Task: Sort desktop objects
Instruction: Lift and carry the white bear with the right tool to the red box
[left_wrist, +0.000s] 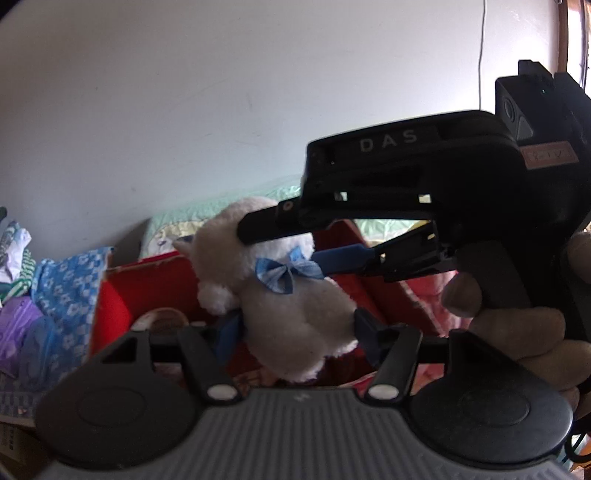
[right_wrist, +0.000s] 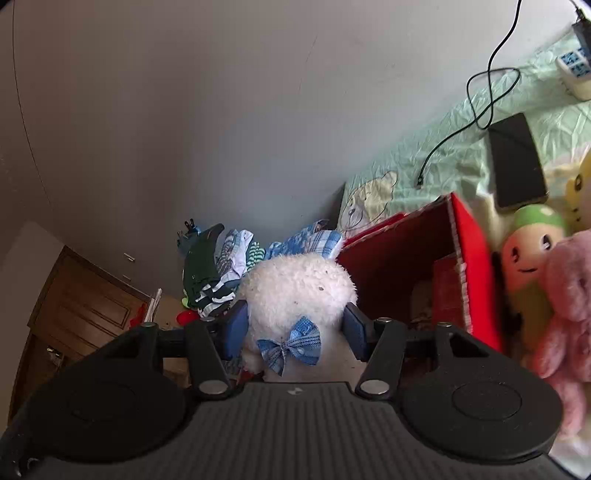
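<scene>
— Hanging in the air between both grippers is a white plush toy (left_wrist: 291, 306) with a blue bow (left_wrist: 286, 275) at its neck. How does it lie?

— In the left wrist view its long axis runs on a slant: head up and to the left, rounded body down and to the right. The bow faces the camera. In the right wrist view the head points away from the camera and the bow sits at the near end.

— Where is it against the rest?

— In front of and above an open red box (right_wrist: 469, 236), which stands on a pale green bedspread (right_wrist: 461, 147). The toy touches neither.

— And the grips?

— The left gripper (left_wrist: 299, 332) has its blue pads pressed into the toy's body from both sides. The right gripper (left_wrist: 280, 240) comes in from the right, roughly level, with one finger over the head and the other by the neck; its own camera shows the pads (right_wrist: 355, 332) pushed into the fleece on either side. So both are clamped on the toy.

— The person?

— A hand (left_wrist: 509, 317) wraps the right gripper's handle at the right edge.

— Around it?

— A pile of folded clothes (right_wrist: 221, 269) far left by the wall, a pink plush (right_wrist: 569, 295) and a green-capped doll (right_wrist: 532, 251) right of the box, a dark phone (right_wrist: 517, 162) and a black cable (right_wrist: 491, 92) on the bedspread.
</scene>
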